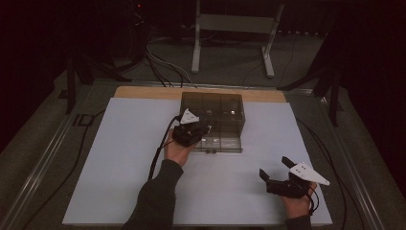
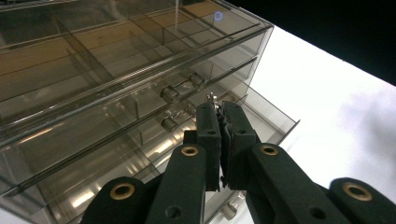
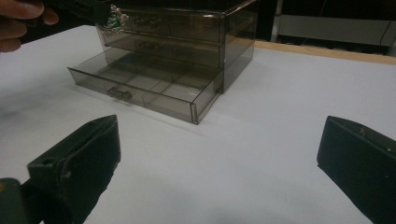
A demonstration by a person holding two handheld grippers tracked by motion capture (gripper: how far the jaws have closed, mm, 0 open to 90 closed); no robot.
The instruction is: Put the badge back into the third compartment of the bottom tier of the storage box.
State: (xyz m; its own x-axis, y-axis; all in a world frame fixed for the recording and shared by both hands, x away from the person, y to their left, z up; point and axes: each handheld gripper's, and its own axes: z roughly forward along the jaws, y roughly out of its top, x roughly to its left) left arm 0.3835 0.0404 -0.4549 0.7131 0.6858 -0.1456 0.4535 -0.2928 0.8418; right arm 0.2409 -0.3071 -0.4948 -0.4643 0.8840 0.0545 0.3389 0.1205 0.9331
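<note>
A dim room, seen from above. At the centre of the frame my left gripper (image 1: 194, 128) hangs over a smoky clear plastic drawer chest (image 1: 225, 103) on a white table (image 1: 119, 158). Its jaws are clamped together on a small glittery silver trinket (image 2: 211, 99), pinched at the very tips; in the right gripper view the piece (image 3: 113, 19) sparkles at the upper left, just in front of the chest's upper drawers. I judge it light, hard and delicate, so a gentle pinch on its edge suits it.

The bottom drawer (image 3: 140, 91) is pulled out and divided into compartments; I cannot see anything lying in them. The two drawers above are pushed in, their small round knobs (image 2: 169, 94) facing me, contents unclear.

At the lower right of the frame my right gripper (image 1: 277, 175) rests on the table, jaws wide apart, holding nothing.
</note>
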